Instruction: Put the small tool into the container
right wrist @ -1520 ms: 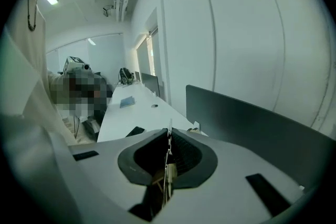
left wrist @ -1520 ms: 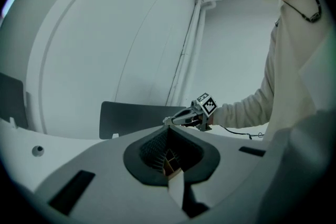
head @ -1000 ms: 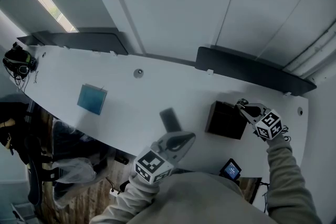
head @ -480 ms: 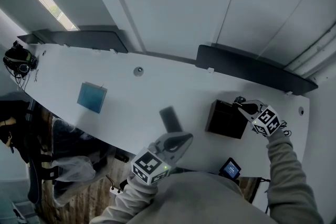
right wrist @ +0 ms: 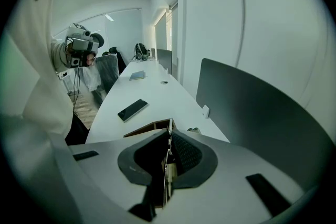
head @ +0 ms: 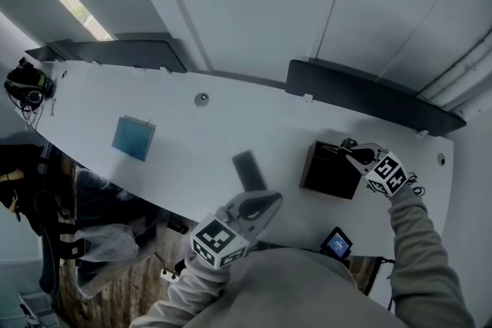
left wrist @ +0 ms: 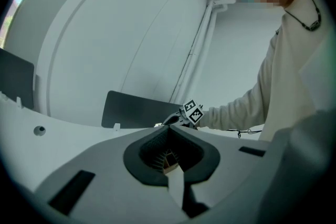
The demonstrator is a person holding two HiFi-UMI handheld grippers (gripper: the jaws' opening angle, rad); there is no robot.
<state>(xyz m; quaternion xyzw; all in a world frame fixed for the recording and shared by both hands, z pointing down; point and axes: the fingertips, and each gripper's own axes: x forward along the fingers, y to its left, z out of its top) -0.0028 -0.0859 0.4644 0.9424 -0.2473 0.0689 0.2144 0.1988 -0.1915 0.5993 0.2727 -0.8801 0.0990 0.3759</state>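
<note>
You are edging and rolling your right gripper (head: 350,150), clenched on the thin tool (right wrist: 168,126), in over the right rim of the container (head: 310,169), so the tool is nearing its drop but not yet released, while your left gripper (head: 273,201) is idling, closed and empty.

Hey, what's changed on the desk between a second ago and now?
The right gripper edged slightly left toward the black container's far right corner and rolled a little; its jaws stay closed on the same thin pale strip. The left gripper, the phone and the blue pad stayed put.
</note>
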